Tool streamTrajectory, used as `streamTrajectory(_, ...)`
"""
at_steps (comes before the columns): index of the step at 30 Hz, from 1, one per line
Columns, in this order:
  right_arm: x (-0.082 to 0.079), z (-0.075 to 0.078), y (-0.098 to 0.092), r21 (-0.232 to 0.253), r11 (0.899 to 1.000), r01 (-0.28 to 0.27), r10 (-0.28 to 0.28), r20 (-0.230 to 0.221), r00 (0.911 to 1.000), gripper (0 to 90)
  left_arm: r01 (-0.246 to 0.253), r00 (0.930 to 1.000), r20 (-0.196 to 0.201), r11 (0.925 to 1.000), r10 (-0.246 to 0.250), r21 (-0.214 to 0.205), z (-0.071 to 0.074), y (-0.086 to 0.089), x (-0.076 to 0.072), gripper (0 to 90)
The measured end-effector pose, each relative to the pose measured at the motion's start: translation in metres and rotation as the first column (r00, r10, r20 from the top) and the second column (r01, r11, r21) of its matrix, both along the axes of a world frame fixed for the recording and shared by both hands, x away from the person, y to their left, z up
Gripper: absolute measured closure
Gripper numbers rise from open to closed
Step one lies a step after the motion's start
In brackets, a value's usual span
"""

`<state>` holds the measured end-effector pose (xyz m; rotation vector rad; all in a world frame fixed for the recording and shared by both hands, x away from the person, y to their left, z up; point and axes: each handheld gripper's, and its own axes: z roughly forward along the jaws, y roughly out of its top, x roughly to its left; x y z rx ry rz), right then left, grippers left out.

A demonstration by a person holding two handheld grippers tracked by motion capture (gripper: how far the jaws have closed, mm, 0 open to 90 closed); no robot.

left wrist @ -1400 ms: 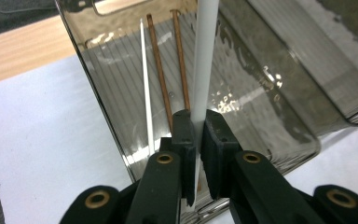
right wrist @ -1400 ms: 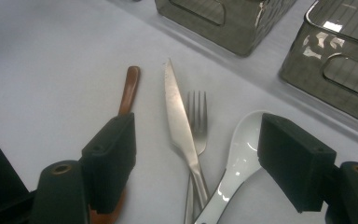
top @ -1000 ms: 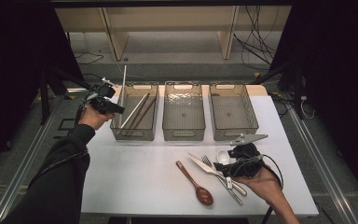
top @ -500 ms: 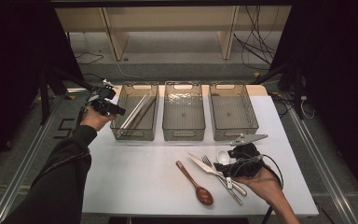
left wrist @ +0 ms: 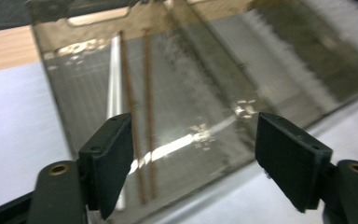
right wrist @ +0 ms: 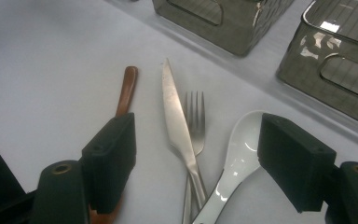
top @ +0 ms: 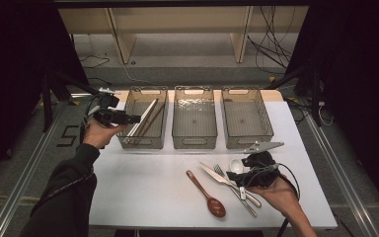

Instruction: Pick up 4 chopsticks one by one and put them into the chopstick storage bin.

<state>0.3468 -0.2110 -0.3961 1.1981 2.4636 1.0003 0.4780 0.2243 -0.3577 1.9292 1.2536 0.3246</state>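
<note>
High view: we see a white surface [top: 143, 187] with three clear bins in a row along its far part and cutlery lying loose at the near right.
Left gripper [top: 134, 118]: we hold it at the left rim of the left bin [top: 143, 143], pointing right across it; its fingers have just been opening and now stand wide apart with nothing between them.
Left gripper view: we look along the two black fingers [left wrist: 109, 158] into the left bin, somewhat blurred.
Chopsticks: a brown pair [left wrist: 140, 116] and a pale one [left wrist: 114, 88] lie lengthwise on the floor of the left bin; in the high view they run slantwise from near left to far right [top: 145, 118].
Middle bin [top: 194, 143]: it stands just right of the left bin.
Right bin [top: 249, 140]: it stands farthest right of the row.
Right gripper [top: 233, 177]: we hold it low over the cutlery at the near right, its fingers wide open and pressing on nothing.
Right gripper view: between our open fingers lie a knife [right wrist: 177, 126], a fork [right wrist: 195, 114] partly under the knife, and a white ceramic spoon [right wrist: 237, 154] to their right.
Wooden spoon [top: 207, 195]: it lies left of the knife, bowl toward the near edge; its handle [right wrist: 127, 88] passes behind our left-hand finger.
</note>
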Motion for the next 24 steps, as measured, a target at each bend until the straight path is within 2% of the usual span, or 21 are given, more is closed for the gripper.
streamTrajectory(2,0.001,0.0,-0.001,0.0,1.0,0.005,-0.005,-0.002,1.0,29.0,0.012,0.9994,0.033,0.9999,-0.012,-0.01,0.001,-0.002,-0.01,24.7)
streamTrajectory(8,0.003,-0.003,0.0,-0.022,0.999,0.027,-0.027,-0.013,0.9995,28.7,0.056,0.9945,0.089,0.9982,-0.054,-0.024,0.003,-0.011,-0.026,19.8)
streamTrajectory(12,0.005,-0.007,-0.002,-0.036,0.998,0.049,-0.051,-0.031,0.9982,28.6,0.07,0.9928,0.102,0.9953,-0.063,-0.067,0.0,-0.009,-0.038,18.7)
streamTrajectory(16,0.006,-0.011,-0.004,-0.048,0.996,0.069,-0.072,-0.056,0.9959,28.6,0.086,0.9912,0.108,0.9931,-0.077,-0.079,-0.004,-0.008,-0.052,18.3)
streamTrajectory(21,0.007,-0.012,-0.005,-0.054,0.995,0.085,-0.089,-0.065,0.9939,28.7,0.106,0.9892,0.11,0.9911,-0.097,-0.08,-0.012,-0.011,-0.065,18.2)
streamTrajectory(24,0.008,-0.014,-0.006,-0.061,0.994,0.095,-0.1,-0.075,0.9921,29.3,0.106,0.988,0.123,0.9901,-0.094,-0.092,-0.016,-0.012,-0.072,18.0)
